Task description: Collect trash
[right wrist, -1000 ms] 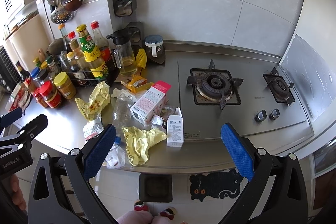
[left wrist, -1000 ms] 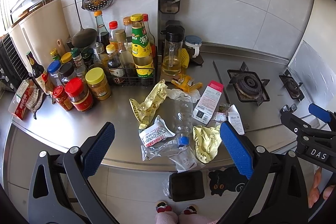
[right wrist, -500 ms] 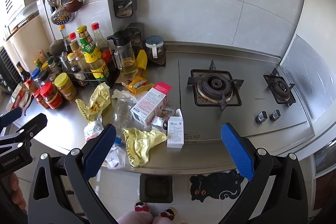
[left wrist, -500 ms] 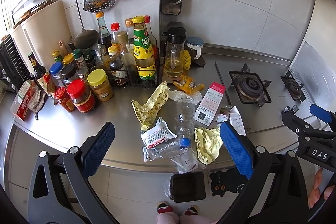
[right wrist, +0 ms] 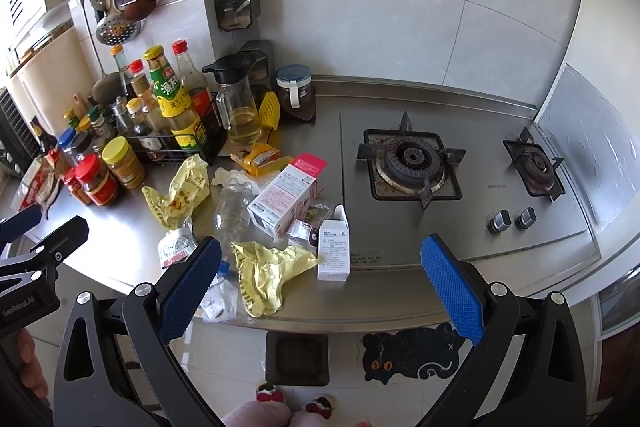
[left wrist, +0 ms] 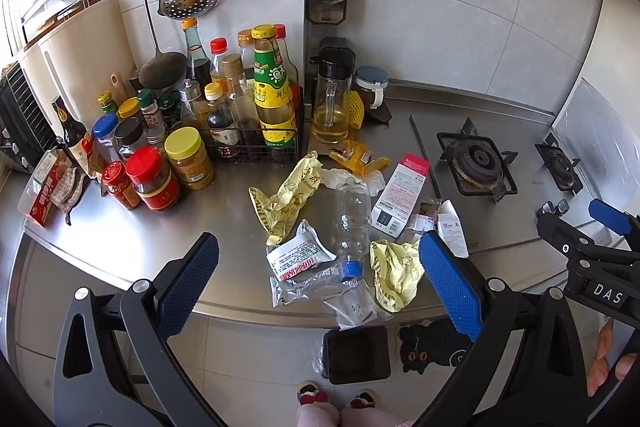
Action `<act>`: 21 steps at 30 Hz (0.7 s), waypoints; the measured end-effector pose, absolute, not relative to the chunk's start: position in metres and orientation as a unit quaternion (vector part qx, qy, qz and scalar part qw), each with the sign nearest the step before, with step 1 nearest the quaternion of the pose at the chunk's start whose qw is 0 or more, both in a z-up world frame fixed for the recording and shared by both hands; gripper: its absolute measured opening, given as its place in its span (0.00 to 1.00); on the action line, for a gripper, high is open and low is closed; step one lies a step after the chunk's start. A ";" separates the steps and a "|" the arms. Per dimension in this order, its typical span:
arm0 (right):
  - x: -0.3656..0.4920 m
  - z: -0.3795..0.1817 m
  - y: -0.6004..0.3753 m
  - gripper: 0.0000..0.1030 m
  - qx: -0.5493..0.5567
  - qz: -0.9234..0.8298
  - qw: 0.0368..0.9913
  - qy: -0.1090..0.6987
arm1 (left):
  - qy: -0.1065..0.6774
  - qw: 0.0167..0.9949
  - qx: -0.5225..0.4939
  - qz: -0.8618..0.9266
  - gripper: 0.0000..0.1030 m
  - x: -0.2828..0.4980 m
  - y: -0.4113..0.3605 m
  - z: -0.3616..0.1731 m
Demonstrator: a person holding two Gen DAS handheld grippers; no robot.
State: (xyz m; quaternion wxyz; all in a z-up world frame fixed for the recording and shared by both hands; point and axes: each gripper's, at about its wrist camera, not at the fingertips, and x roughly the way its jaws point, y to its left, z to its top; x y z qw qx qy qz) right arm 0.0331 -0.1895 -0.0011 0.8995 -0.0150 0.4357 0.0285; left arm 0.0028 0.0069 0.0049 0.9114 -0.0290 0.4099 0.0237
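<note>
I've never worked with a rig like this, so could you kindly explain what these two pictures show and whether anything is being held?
No robot: a person holds two hand grippers, each with a fisheye camera looking along its blue-padded fingers. One picture is from the left gripper, one from the right gripper. Both are open, holding nothing, above a steel counter. On it lie trash: a clear plastic bottle, yellow wrappers, a pink-topped box, a small white carton. A black bin stands on the floor below.

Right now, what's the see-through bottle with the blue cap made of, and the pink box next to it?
The bottle looks like thin clear plastic: you see the counter through it. The pink box looks like printed cardboard with a smooth matte face and sharp folded edges.
</note>
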 end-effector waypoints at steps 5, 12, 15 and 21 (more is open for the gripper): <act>0.036 -0.007 -0.192 0.97 -0.014 0.027 0.900 0.435 | 0.416 0.909 -0.030 0.024 0.92 0.007 0.008 -0.001; 0.045 -0.028 -0.207 0.97 0.033 0.041 0.893 0.448 | 0.424 0.905 -0.032 0.025 0.92 0.013 0.015 -0.019; 0.055 -0.044 -0.215 0.97 0.057 0.050 0.883 0.463 | 0.432 0.901 -0.034 0.024 0.92 0.020 0.022 -0.031; 0.083 -0.080 -0.225 0.88 0.064 0.049 0.866 0.494 | 0.454 0.890 -0.029 0.020 0.92 0.040 0.036 -0.062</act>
